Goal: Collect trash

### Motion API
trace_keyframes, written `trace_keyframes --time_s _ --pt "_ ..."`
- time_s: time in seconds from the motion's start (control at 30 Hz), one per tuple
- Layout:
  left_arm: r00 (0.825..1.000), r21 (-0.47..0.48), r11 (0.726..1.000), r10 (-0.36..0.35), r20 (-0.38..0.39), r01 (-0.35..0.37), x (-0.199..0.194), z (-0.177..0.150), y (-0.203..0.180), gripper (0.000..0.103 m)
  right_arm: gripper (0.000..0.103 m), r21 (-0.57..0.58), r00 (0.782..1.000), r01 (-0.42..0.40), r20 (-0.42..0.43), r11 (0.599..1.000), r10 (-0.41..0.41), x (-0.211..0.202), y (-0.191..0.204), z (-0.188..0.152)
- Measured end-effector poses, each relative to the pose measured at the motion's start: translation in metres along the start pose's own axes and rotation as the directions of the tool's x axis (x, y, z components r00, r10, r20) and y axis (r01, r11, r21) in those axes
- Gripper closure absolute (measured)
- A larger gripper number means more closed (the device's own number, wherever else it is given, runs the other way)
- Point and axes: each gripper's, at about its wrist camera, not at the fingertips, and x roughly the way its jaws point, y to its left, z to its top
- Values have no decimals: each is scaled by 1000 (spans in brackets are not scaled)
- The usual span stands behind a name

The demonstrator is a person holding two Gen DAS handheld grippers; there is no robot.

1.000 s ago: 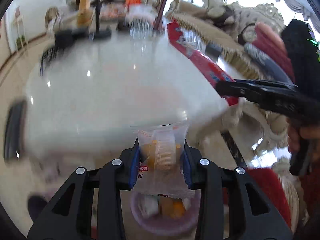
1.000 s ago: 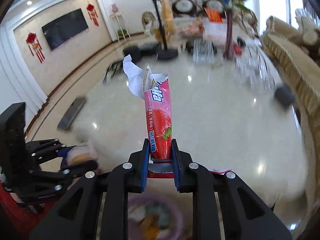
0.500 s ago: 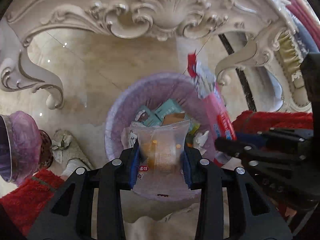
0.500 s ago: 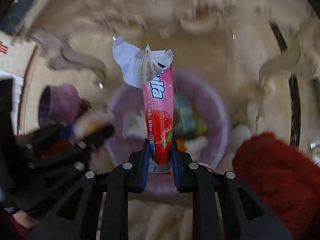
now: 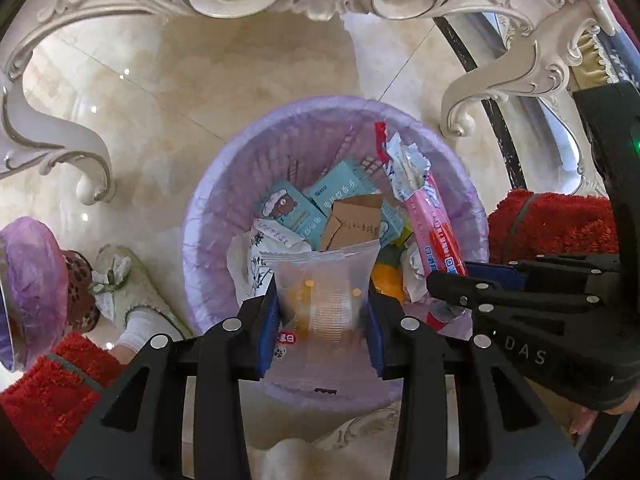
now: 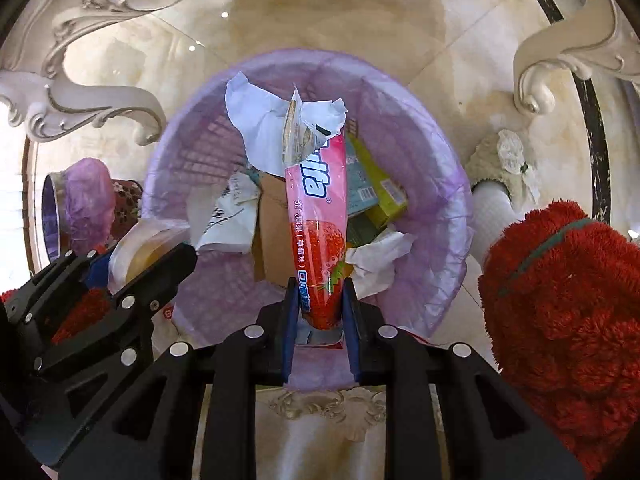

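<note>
My left gripper [image 5: 322,304] is shut on a clear plastic snack wrapper [image 5: 324,280] with orange inside, held above the near rim of a purple-lined trash bin [image 5: 208,216]. My right gripper [image 6: 318,300] is shut on a pink strawberry candy wrapper [image 6: 316,216] with a torn white top, held over the same bin [image 6: 432,152]. The bin holds teal boxes [image 5: 296,210], a brown carton [image 5: 354,218] and crumpled paper. The pink wrapper [image 5: 434,224] and right gripper [image 5: 472,292] show at the right of the left wrist view. The left gripper [image 6: 132,264] shows at left in the right wrist view.
Ornate white carved table legs [image 5: 56,136] [image 6: 560,56] stand around the bin on the marble floor. A slippered foot [image 5: 128,288] and red fluffy sleeves [image 6: 560,312] are beside the bin. A second small purple-lined bin [image 6: 76,204] stands at left.
Both grippers swung down from the tabletop to under the table, and have moved closer over the trash bin. Both still hold their wrappers.
</note>
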Motion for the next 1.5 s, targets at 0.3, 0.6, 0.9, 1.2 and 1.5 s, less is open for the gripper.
trace_keyframes --time_s 0.3,0.6,0.9,1.2,1.5 --pt "999 -121 992 -26 44 31 -12 1 21 30 49 80 999 -20 45 997 16 0 -15 -1" --pt "977 -105 990 113 182 -95 -75 5 19 30 47 18 978 -2 209 1000 -1 -49 3 -8" --pt "853 -98 974 225 471 -203 -233 -14 -13 19 34 -22 824 45 567 999 -24 -201 27 -61" --pt "767 -143 968 251 590 -206 -350 -53 -51 12 13 21 709 92 700 996 -80 -305 40 -128" --pt "708 -153 970 244 663 -191 -417 -88 -79 12 9 -1 651 137 754 991 -89 -352 49 -167"
